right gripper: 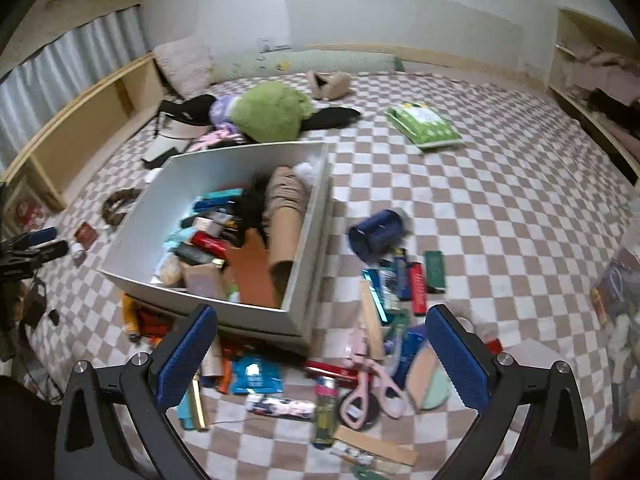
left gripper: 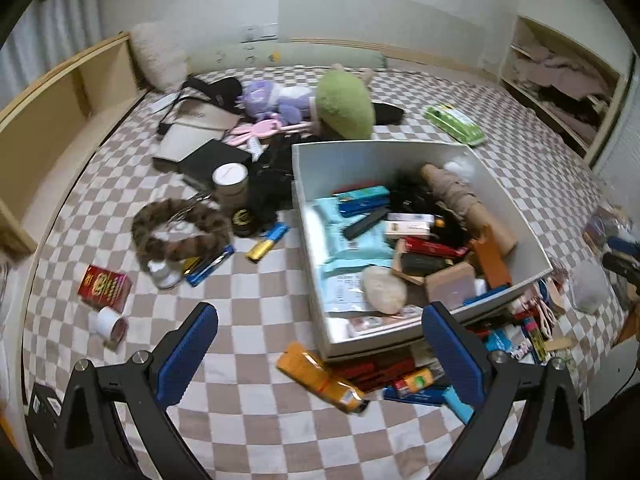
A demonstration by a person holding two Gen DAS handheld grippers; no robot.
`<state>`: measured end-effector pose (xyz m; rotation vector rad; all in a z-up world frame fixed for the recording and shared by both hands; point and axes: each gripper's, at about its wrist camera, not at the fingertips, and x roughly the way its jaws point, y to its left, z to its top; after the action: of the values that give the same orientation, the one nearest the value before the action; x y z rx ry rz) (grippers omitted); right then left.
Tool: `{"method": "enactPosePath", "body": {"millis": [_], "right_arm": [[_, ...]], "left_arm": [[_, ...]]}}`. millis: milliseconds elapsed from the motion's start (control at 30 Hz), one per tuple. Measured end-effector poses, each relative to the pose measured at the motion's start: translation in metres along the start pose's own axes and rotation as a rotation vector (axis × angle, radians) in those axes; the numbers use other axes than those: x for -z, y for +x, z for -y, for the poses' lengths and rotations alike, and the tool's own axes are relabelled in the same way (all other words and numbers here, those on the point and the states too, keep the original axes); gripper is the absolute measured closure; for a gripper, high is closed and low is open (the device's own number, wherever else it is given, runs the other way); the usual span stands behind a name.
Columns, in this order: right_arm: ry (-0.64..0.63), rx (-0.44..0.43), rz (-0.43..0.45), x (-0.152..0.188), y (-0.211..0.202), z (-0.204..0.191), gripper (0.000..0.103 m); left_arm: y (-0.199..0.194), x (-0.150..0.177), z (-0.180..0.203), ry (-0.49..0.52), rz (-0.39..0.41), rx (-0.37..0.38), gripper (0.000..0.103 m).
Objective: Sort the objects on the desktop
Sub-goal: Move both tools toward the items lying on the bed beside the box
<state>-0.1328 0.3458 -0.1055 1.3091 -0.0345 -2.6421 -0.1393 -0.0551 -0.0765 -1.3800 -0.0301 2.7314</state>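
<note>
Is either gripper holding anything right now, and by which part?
Nothing is held. The left gripper and right gripper are both open, with only clutter on the bed behind them.

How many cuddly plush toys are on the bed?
2. A green plush toy lies behind the white box, and a purple plush toy lies right beside it. Clutter may hide others.

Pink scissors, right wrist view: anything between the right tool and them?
Nothing visible blocks them. The pink-handled scissors lie on top of the clutter on the checkered bedspread, just ahead of the open right tool, with no item covering them. A green lighter lies close beside the handles.
</note>
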Motion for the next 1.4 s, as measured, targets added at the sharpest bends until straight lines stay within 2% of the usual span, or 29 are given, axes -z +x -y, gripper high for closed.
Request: {"method": "enactPosePath", "body": {"millis": [167,433,467,567,700,833,1100,1400], "right_arm": [[0.047,0.019,-0.029,0.0,0.007,0.023,0.0],[0.184,0.071,-0.069,0.002,0.025,0.078,0.0],[0.209,0.08,-0.087,0.003,0.03,0.087,0.0],[0.257,0.109,-0.139,0.007,0.045,0.104,0.01],[0.306,0.163,-0.207,0.014,0.068,0.126,0.012],[0.371,0.161,-0.25,0.018,0.085,0.141,0.012],[0.435,0.184,-0.347,0.022,0.119,0.149,0.012],[0.364,0.266,-0.409,0.027,0.137,0.146,0.012]], "left_arm": [[0.002,0.0,-0.033,-0.087,0.004,-0.026,0.0],[0.019,0.005,-0.089,-0.2,-0.019,-0.126,0.001],[0.022,0.007,-0.097,-0.218,-0.027,-0.137,0.001],[0.03,0.013,-0.112,-0.255,-0.054,-0.165,0.001],[0.041,0.018,-0.128,-0.286,-0.086,-0.196,0.001],[0.048,0.021,-0.139,-0.315,-0.106,-0.223,0.001],[0.062,0.025,-0.157,-0.362,-0.144,-0.277,0.001],[0.073,0.026,-0.17,-0.384,-0.167,-0.311,0.001]]}}
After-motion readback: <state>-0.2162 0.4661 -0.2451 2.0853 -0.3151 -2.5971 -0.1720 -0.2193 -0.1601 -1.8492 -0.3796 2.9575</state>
